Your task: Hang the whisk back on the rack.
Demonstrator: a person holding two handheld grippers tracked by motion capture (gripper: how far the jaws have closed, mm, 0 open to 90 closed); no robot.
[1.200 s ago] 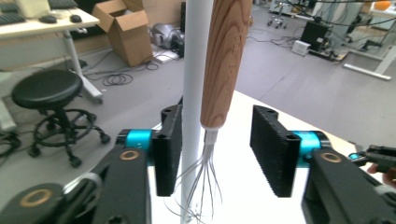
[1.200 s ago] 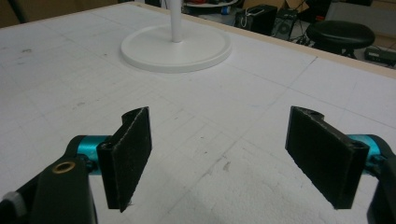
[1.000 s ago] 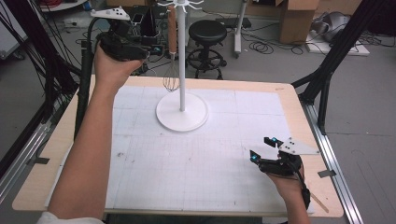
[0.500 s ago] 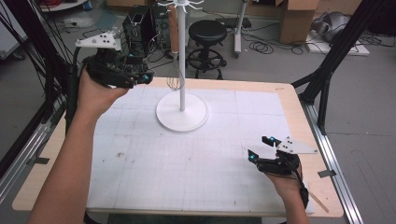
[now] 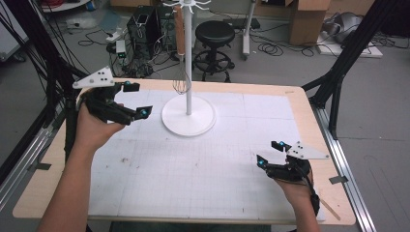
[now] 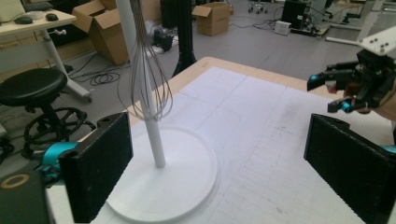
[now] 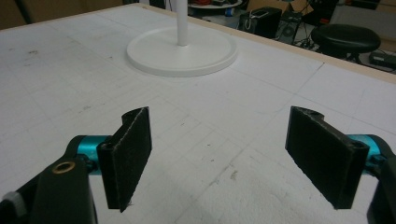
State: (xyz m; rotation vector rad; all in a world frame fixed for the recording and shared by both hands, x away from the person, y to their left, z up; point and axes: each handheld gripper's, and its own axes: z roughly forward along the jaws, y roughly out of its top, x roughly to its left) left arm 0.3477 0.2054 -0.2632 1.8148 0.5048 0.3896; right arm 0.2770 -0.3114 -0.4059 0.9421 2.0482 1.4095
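A white stand (image 5: 188, 118) with a round base and thin pole rises at the table's far middle. A wire whisk (image 5: 180, 58) with a wooden handle hangs from its top hooks beside the pole. My left gripper (image 5: 137, 100) hovers left of the stand, apart from it. Its jaws have just been opening and stand open with nothing between them. In the left gripper view (image 6: 215, 172) the whisk wires (image 6: 144, 74) hang ahead by the pole. My right gripper (image 5: 268, 152) rests open at the near right, and in the right gripper view (image 7: 219, 154) there is only mat between its jaws.
A white gridded mat (image 5: 203, 164) covers the wooden table (image 5: 309, 111). A black stool (image 5: 214, 34), computer gear (image 5: 145, 24) and cardboard boxes (image 5: 309, 19) stand on the floor beyond the far edge. Black frame legs (image 5: 338, 77) flank the table.
My left hand has come down and away from the top of the stand toward the table's left, and its jaws have spread. The right hand has stayed put.
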